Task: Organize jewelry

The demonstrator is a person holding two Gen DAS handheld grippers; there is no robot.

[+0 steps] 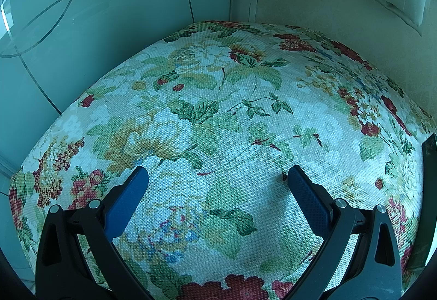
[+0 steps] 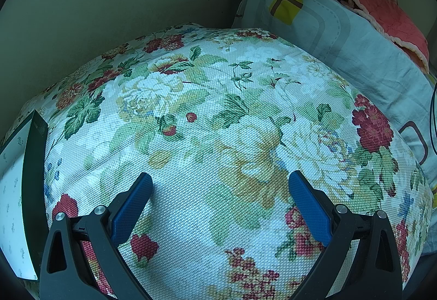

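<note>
A dark-edged box (image 2: 19,190) with a pale printed face lies at the floral worktop's (image 2: 218,136) left edge in the right wrist view. Left tongs (image 1: 215,177) and right tongs (image 2: 220,181) gape wide, empty, over bare cloth; bedding (image 2: 341,35) borders the far right edge.

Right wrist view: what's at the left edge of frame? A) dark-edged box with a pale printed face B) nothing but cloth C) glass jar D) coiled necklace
A: a box with a dark green edge and a pale printed face sits on the floral cloth at the left edge, well left of the open right tool; no jewelry shows in this view.
</note>
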